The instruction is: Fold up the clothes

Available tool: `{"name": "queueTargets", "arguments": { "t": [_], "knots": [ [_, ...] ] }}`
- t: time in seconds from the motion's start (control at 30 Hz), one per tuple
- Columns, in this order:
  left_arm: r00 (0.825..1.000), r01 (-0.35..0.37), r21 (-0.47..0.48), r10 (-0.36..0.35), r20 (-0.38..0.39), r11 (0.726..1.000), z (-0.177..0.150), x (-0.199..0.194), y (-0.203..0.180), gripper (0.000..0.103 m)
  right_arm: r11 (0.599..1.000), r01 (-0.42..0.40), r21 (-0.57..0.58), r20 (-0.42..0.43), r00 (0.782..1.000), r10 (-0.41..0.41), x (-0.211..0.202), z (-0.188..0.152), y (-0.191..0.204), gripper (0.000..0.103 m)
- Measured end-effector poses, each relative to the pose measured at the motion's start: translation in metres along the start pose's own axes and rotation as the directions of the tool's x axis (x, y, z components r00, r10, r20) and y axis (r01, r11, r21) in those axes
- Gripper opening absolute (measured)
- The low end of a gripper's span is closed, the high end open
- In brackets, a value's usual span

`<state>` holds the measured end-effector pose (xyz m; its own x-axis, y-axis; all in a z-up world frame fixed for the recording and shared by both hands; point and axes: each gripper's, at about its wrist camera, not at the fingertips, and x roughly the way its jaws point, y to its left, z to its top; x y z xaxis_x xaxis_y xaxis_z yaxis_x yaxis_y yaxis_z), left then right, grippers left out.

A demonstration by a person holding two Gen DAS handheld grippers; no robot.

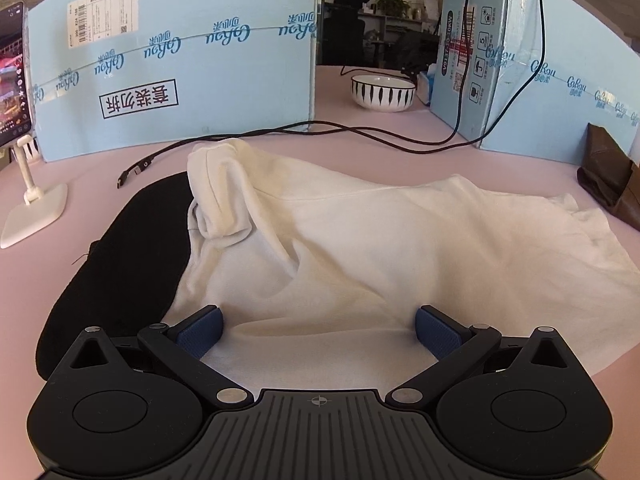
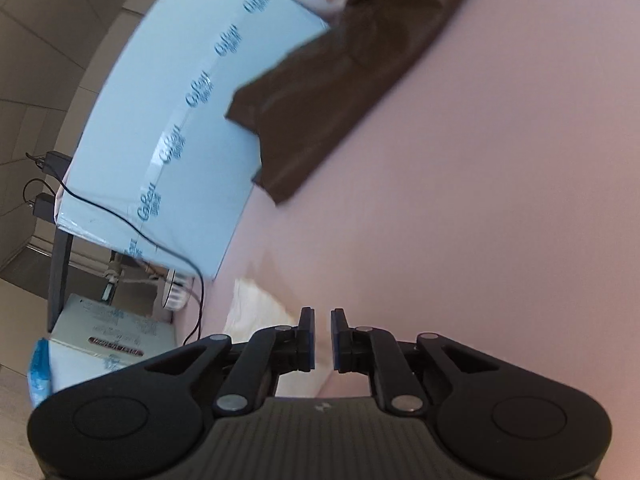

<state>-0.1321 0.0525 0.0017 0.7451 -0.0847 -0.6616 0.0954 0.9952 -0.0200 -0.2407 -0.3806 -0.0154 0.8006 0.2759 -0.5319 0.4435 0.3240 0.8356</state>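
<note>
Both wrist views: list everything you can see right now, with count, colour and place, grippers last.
white garment: one, white, spread and rumpled at table centre
black cloth: one, black, partly under the garment's left side
brown cloth: one, dark brown, far right against a box
table: one, pink top
blue boxes: two, light blue, standing at the back
bowl: one, white with black stripes, between the boxes
cables: black, trailing across the back
phone on stand: one, white stand, far left
left gripper: black, blue pads, wide open over the garment's near edge
right gripper: black, narrow gap, nothing between the pads
</note>
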Motion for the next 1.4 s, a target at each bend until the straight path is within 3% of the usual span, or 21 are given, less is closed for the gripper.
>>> {"name": "queueTargets", "arguments": {
  "t": [0.1,0.17,0.23,0.33,0.43,0.47,0.5,0.53,0.67,0.77,0.83,0.87,0.93,1.0,1.07,1.13,1.23,1.3,1.33,1.4],
  "knots": [
    [1.000,0.003,0.001,-0.003,-0.012,1.000,0.002,0.000,0.001,0.103,0.998,-0.059,0.038,-0.155,0.986,0.064,0.010,-0.021,0.002,0.064],
    [1.000,-0.004,0.011,0.004,-0.012,1.000,0.002,0.001,-0.001,0.103,0.998,-0.054,-0.024,-0.206,0.977,0.048,0.016,-0.034,0.015,0.073],
    [1.000,-0.008,0.017,0.008,-0.002,1.000,0.001,0.002,-0.001,0.103,0.997,-0.031,-0.065,-0.197,0.980,0.017,0.023,-0.041,0.028,0.081],
    [1.000,-0.008,0.013,0.008,0.027,1.000,-0.003,0.001,-0.001,0.103,1.000,-0.004,0.005,-0.154,0.988,0.005,0.033,-0.037,0.035,0.083],
    [0.999,-0.012,0.012,0.012,0.037,1.000,-0.004,0.001,-0.002,0.103,1.000,0.015,-0.017,-0.080,0.997,-0.017,0.049,-0.030,0.045,0.069],
    [0.999,-0.011,0.011,0.011,0.038,1.000,-0.004,0.001,-0.001,0.103,0.999,0.020,-0.042,-0.064,0.998,-0.023,0.054,-0.030,0.048,0.053],
    [0.999,-0.010,0.010,0.010,0.038,1.000,-0.004,0.001,-0.001,0.103,0.996,0.031,-0.079,-0.046,0.998,-0.035,0.059,-0.031,0.051,0.023],
    [0.999,-0.010,0.010,0.009,0.039,1.000,-0.004,0.001,-0.001,0.103,0.994,0.044,-0.096,-0.041,0.998,-0.048,0.067,-0.032,0.049,0.007],
    [0.999,-0.009,0.009,0.008,0.041,1.000,-0.004,0.001,-0.001,0.103,0.997,-0.078,0.013,-0.024,0.997,0.078,0.075,-0.030,0.021,0.005],
    [0.999,-0.010,0.005,0.009,0.045,1.000,-0.005,0.000,-0.003,0.103,0.989,-0.130,-0.068,0.032,0.991,0.133,0.063,-0.032,0.032,0.005],
    [0.999,-0.006,-0.004,0.006,0.047,1.000,-0.005,-0.001,-0.002,0.103,0.962,-0.178,-0.208,0.072,0.978,0.196,0.054,-0.039,0.056,0.005],
    [0.999,-0.002,-0.009,0.002,0.048,1.000,-0.005,-0.001,-0.001,0.103,0.931,-0.208,-0.300,0.082,0.967,0.242,0.050,-0.046,0.071,0.005],
    [0.999,0.005,-0.017,-0.004,0.050,1.000,-0.005,-0.001,0.001,0.103,0.829,-0.280,-0.485,0.034,0.941,0.338,0.047,-0.064,0.105,0.005],
    [0.998,0.016,-0.026,-0.015,0.055,1.000,-0.005,-0.002,0.003,0.103,0.690,-0.369,-0.623,-0.115,0.915,0.386,0.055,-0.090,0.139,0.005],
    [0.998,0.032,-0.039,-0.030,0.061,0.999,-0.006,-0.003,0.006,0.103,0.609,-0.410,-0.679,-0.238,0.908,0.346,0.069,-0.115,0.158,0.005],
    [0.996,0.061,-0.058,-0.057,0.072,0.996,-0.007,-0.005,0.011,0.103,0.571,-0.391,-0.722,-0.302,0.920,0.249,0.091,-0.141,0.168,0.005],
    [0.993,0.099,-0.075,-0.094,0.072,0.992,-0.010,-0.011,0.021,0.103,0.596,-0.373,-0.711,-0.394,0.913,0.102,0.128,-0.158,0.163,0.006],
    [0.997,0.039,-0.053,-0.036,0.063,0.998,-0.016,-0.023,0.022,0.103,0.666,-0.367,-0.650,-0.472,0.881,0.025,0.152,-0.159,0.152,0.011],
    [0.996,0.008,-0.052,-0.004,0.084,0.999,-0.019,-0.033,0.022,0.103,0.697,-0.370,-0.614,-0.505,0.863,0.014,0.159,-0.158,0.147,0.007],
    [0.977,0.023,-0.098,-0.001,0.213,0.995,-0.022,-0.064,0.028,0.103,0.716,-0.376,-0.588,-0.518,0.855,0.024,0.160,-0.156,0.142,0.007]
  ]
}}
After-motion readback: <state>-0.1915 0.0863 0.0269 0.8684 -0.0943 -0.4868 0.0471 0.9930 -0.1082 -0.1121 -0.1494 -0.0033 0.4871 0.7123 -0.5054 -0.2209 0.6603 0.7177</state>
